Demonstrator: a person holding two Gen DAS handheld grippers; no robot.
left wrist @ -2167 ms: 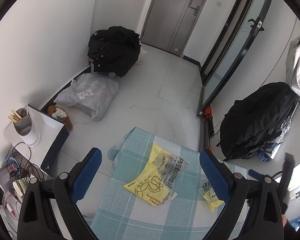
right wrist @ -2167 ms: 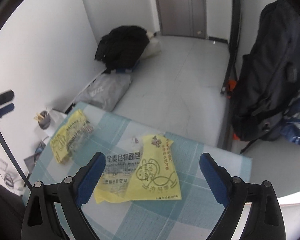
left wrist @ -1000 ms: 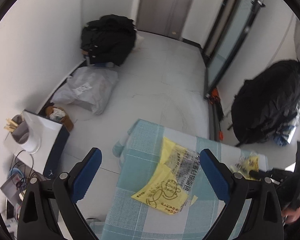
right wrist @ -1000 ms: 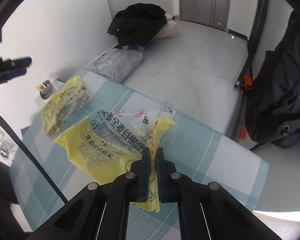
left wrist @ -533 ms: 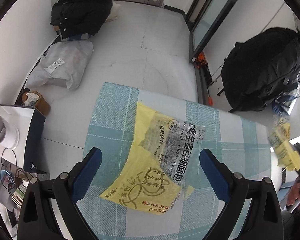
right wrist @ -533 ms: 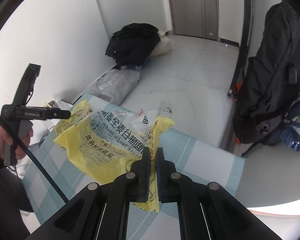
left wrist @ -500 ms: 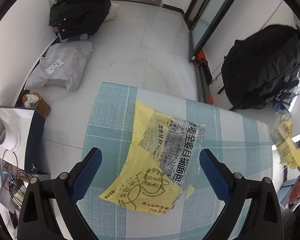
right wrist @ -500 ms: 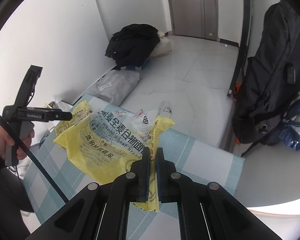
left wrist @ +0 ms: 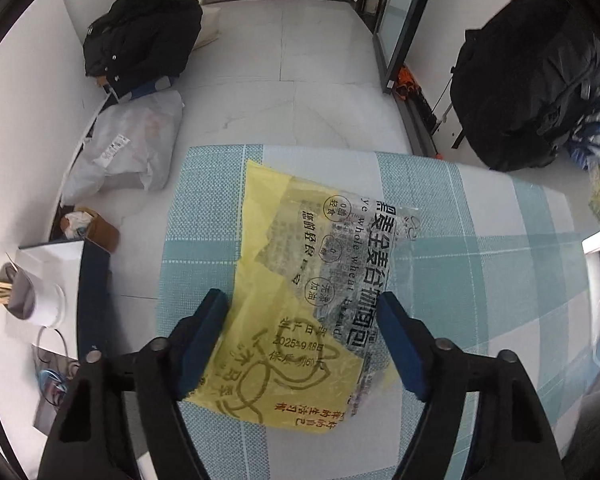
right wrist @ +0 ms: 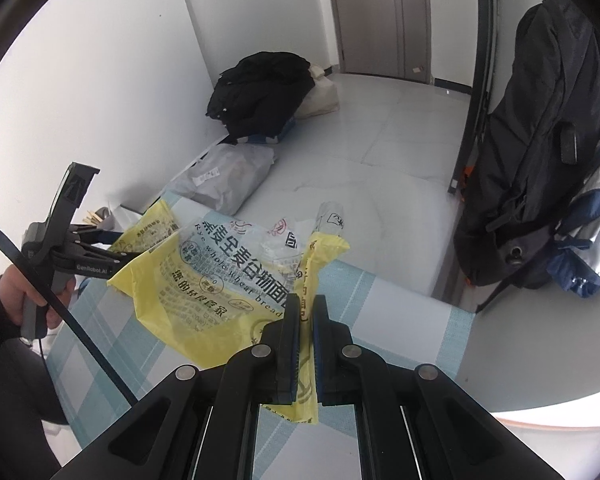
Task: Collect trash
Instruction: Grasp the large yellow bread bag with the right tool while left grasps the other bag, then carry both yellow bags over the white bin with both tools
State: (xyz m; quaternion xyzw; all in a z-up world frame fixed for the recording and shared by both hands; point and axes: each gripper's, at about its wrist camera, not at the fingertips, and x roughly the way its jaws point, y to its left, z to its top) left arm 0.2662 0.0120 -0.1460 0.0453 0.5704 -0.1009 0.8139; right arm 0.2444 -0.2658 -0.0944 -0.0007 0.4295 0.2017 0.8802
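Checked worktop [left wrist: 480,280] fills the lower frame; left gripper [left wrist: 302,334], fingers wide, straddles the flat wrapper [left wrist: 300,300], long axis running away upward; right gripper [right wrist: 306,320] pinches another wrapper [right wrist: 220,280].

White walls [right wrist: 100,80]; pale tiled floor [left wrist: 300,80] — grey door [right wrist: 380,16].
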